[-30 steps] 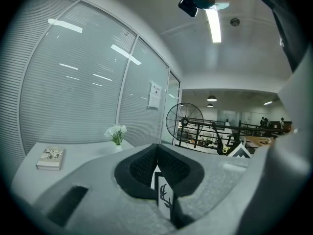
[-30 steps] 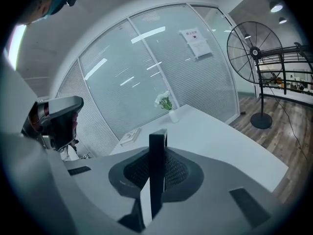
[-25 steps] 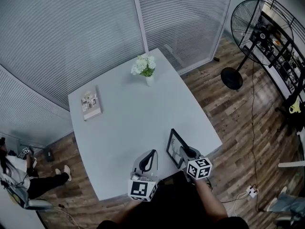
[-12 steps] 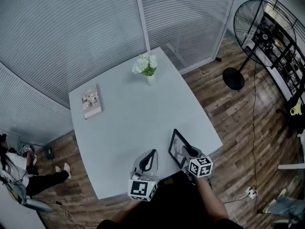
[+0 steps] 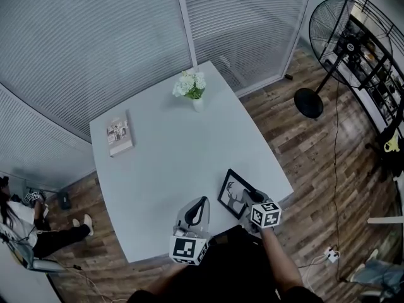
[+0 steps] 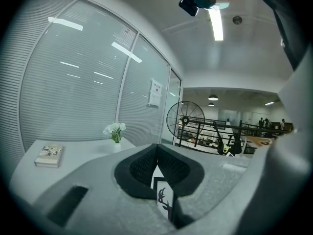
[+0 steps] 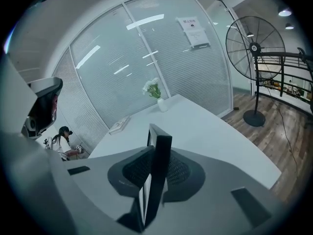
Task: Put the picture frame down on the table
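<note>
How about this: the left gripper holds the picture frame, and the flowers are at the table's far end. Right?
No, the right gripper holds the picture frame, as the right gripper view shows. The flowers are at the table's far end.

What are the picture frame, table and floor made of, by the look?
The picture frame: matte black, wood or plastic, unclear. The table: smooth pale grey top, likely laminate. The floor: brown planks with visible grain, wood or wood-look.

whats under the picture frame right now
Bare white table top, at its near right corner. The right gripper grips the picture frame by one edge; whether its underside touches the table is hidden.
</note>
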Demonstrator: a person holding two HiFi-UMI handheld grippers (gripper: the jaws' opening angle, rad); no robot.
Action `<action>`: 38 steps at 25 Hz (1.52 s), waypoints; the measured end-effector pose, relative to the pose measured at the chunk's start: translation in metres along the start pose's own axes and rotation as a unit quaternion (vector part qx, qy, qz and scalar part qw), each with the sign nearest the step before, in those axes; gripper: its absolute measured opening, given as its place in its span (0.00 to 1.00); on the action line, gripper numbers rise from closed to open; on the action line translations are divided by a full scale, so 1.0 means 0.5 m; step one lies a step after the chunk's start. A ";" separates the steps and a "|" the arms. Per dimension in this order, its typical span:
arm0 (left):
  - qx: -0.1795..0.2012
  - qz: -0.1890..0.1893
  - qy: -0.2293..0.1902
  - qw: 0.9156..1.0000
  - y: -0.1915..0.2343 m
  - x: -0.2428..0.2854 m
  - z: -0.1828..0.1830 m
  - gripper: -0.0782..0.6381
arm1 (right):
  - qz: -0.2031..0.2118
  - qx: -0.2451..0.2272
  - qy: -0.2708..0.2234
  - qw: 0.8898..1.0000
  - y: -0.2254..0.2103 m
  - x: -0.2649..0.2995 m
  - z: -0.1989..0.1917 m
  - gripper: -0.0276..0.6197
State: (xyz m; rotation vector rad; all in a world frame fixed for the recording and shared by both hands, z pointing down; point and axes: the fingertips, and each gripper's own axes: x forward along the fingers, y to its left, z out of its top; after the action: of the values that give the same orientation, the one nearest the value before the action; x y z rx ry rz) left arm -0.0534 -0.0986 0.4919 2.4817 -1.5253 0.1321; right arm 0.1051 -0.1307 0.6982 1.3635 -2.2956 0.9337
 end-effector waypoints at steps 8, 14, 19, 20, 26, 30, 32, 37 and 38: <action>0.000 0.003 0.005 1.000 -0.004 0.002 -0.008 0.13 | -0.005 0.008 0.008 1.000 -0.042 0.039 -0.003 0.14; -0.003 0.010 0.006 1.000 -0.005 0.006 -0.010 0.13 | -0.007 0.022 0.014 1.000 -0.084 0.061 -0.004 0.17; -0.004 0.015 0.008 1.000 0.001 0.005 -0.012 0.13 | -0.009 0.036 0.029 0.999 -0.111 0.081 -0.014 0.19; -0.003 0.015 0.007 1.000 0.001 0.006 -0.012 0.13 | -0.009 0.040 0.033 0.999 -0.118 0.087 -0.017 0.19; -0.002 0.018 0.008 1.000 0.005 0.014 -0.011 0.13 | -0.012 0.069 0.052 0.996 -0.160 0.119 -0.032 0.22; -0.005 0.024 0.010 1.000 0.010 0.014 -0.017 0.13 | -0.015 0.082 0.063 0.994 -0.180 0.133 -0.046 0.23; -0.005 0.025 0.012 1.000 0.012 0.015 -0.020 0.13 | -0.017 0.086 0.068 0.994 -0.187 0.139 -0.049 0.24; -0.007 0.026 0.016 1.000 0.021 0.023 -0.021 0.13 | -0.018 0.088 0.081 0.993 -0.197 0.160 -0.052 0.25; -0.007 0.026 0.017 0.999 0.022 0.027 -0.022 0.13 | -0.018 0.087 0.083 0.993 -0.199 0.165 -0.052 0.26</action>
State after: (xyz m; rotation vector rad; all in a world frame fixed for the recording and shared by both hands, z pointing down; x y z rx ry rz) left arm -0.0565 -0.1123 0.5067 2.4171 -1.5713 0.1702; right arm 0.1488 -0.2012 0.8008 1.3334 -2.1007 1.2123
